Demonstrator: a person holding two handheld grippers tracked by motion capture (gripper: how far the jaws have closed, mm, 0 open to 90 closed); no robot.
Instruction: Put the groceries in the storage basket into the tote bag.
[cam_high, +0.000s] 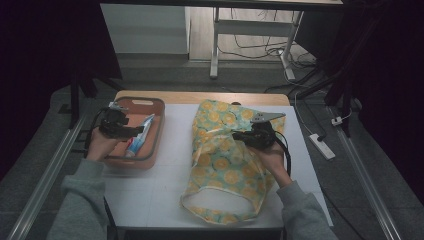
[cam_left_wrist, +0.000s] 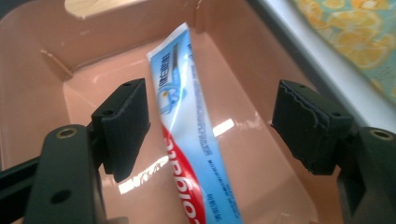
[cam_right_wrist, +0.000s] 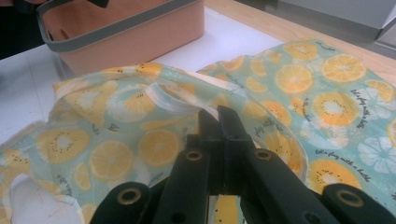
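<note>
A blue, white and red toothpaste tube (cam_high: 139, 136) lies in a pink basket (cam_high: 150, 102) with a grey rim at the table's left. My left gripper (cam_high: 136, 131) hovers over the basket. In the left gripper view it (cam_left_wrist: 212, 121) stands open, its pads on either side of the tube (cam_left_wrist: 187, 116) without touching it, above the basket floor (cam_left_wrist: 37, 46). A yellow-and-teal lemon-print fabric bag (cam_high: 225, 170) lies in the middle of the table. My right gripper (cam_high: 236, 134) is shut on a fold of the bag (cam_right_wrist: 327, 102) near its rim, the jaw tips (cam_right_wrist: 219, 114) pinching the cloth.
The white table top (cam_high: 170, 190) has a wooden strip (cam_high: 200, 97) along its far edge. The basket (cam_right_wrist: 140, 42) stands left of the bag with a gap between them. A power strip (cam_high: 322, 145) and cables lie on the floor to the right.
</note>
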